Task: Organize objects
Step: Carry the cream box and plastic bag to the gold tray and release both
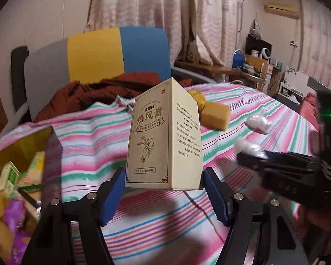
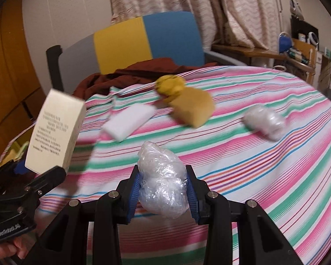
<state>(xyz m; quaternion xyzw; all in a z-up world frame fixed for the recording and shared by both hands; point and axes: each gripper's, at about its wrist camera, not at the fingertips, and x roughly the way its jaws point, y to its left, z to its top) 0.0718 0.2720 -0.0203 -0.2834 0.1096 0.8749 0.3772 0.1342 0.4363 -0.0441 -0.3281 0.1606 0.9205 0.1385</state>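
Dim warm indoor light, fisheye-bent dark corners, motion blur (worst in the right wrist view).

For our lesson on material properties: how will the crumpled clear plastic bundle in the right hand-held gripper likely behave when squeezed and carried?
The plastic bundle looks crinkled and thin, so it probably gives under the right hand-held gripper rather than resisting. It seems light for its size. Its glossy film may be slippery, so it could slide out if the grip loosens.

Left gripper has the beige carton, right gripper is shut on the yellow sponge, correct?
Not quite. The left gripper does hold the beige carton, but the right gripper is shut on a crumpled clear plastic bag, per the right wrist view. The yellow sponge lies on the striped cloth.
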